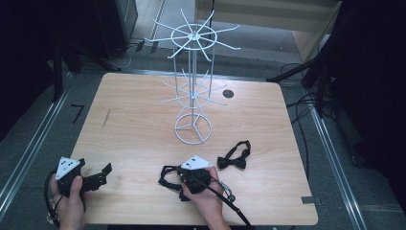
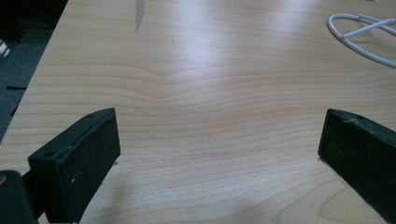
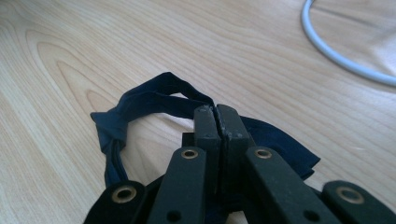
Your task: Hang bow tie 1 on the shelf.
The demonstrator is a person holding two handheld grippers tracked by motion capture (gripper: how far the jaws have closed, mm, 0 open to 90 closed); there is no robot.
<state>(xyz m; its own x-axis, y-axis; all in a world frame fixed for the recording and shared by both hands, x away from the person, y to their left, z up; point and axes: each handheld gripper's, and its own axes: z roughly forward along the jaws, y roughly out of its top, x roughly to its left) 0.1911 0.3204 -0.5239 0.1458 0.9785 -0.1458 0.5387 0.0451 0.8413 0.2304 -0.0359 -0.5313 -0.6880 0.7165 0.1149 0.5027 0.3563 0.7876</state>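
1. Here: dark bow tie (image 3: 140,105) flat on the table (image 1: 134,124) near the front edge, strap pinched between the pressed-together jaws of the right gripper (image 3: 216,112).
2. Probably best: lift straight, keep the loop open for a hook on the white rack (image 1: 192,86).
3. Left gripper (image 2: 219,154) spread, empty, over bare wood.
4. Second bow tie (image 1: 234,155) just beside.
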